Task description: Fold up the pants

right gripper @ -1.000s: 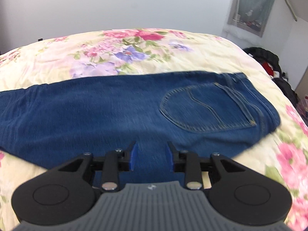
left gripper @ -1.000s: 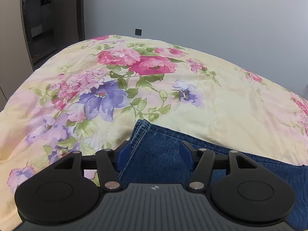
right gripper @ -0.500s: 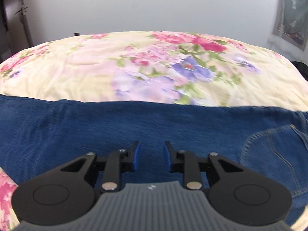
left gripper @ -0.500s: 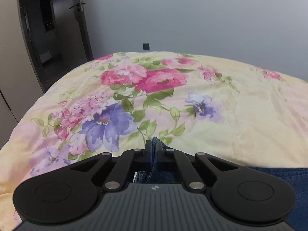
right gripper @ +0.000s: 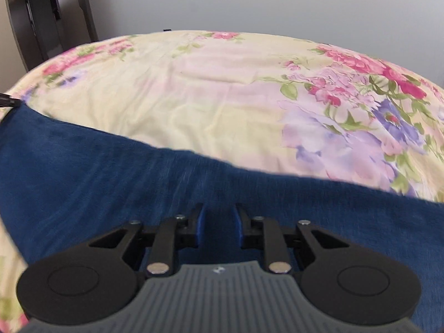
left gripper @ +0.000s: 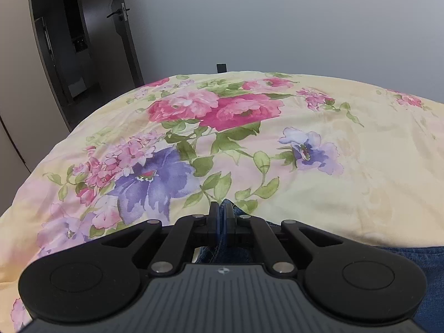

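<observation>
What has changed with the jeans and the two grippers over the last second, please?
The left gripper closed on the jeans' hem corner. The right gripper swept from the pocket end along the leg, its jaws closing but not yet gripping. The jeans stay on the floral bedspread.

pants [right gripper: 111,183] lying across bedspread [right gripper: 222,97], door [left gripper: 69,41] behind at left

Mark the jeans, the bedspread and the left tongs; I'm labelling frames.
jeans [right gripper: 111,183]: right wrist view, leg fabric.
bedspread [left gripper: 347,172]: left wrist view, bare yellow patch.
left tongs [left gripper: 221,216]: left wrist view, between the tips.
</observation>
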Demonstrator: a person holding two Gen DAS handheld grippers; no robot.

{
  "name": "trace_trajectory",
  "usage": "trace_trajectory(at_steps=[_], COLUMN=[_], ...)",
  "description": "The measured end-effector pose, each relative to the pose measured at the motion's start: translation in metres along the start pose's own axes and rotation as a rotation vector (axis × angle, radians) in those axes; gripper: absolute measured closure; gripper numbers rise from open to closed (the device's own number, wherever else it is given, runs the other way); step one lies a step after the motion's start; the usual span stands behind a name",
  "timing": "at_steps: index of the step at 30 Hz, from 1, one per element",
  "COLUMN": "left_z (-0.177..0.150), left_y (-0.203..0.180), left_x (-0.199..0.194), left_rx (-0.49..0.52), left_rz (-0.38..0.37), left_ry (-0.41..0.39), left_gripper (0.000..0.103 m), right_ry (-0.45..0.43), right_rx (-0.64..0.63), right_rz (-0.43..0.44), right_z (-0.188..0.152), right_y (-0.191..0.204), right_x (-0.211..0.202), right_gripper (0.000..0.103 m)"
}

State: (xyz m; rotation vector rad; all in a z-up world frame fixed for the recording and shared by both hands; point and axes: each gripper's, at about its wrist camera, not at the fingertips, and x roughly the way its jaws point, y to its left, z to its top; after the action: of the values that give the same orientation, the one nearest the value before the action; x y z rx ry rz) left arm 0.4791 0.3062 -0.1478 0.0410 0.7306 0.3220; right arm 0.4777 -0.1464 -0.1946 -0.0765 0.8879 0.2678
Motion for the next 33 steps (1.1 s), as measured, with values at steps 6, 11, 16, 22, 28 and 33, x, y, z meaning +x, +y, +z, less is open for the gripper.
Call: trace_trajectory(at_steps=[6,11,16,22,28,33], left_z=[0.000,0.004,-0.017,-0.068,-0.105,-0.094], left_y=[0.002,0.011,0.001,-0.029,-0.037,-0.052], left_x=[-0.007,-0.050,-0.102,-0.115,-0.086,-0.098], left_rx=[0.002,-0.034,0.038,0.172,0.238,0.257], left_rz=[0.004,-0.052,-0.180,-0.208,-0.112,-0.028], left_ry=[-0.004,-0.058,-0.046,0.051,0.219,0.228], left_gripper=[0.091,0.080,0.080,0.084,0.094,0.095], right_ry=[0.010,-0.017,-0.021,-0.006,0.000,0.010], right_rx=[0.094,0.099,0.086,0.065,0.072,0.121], right_rz=[0.001,0.029,0.068,0.041,-0.009,0.029], right_z=[0.012,-0.002,-0.037,-0.089,-0.133,-0.126], right_y=[-0.010,-0.004,0.014,0.024,0.028,0.015], right_x=[0.013,-0.026,-0.071,-0.095,-0.096,-0.112], right_gripper=[0.090,0.087,0.087,0.087,0.087,0.089])
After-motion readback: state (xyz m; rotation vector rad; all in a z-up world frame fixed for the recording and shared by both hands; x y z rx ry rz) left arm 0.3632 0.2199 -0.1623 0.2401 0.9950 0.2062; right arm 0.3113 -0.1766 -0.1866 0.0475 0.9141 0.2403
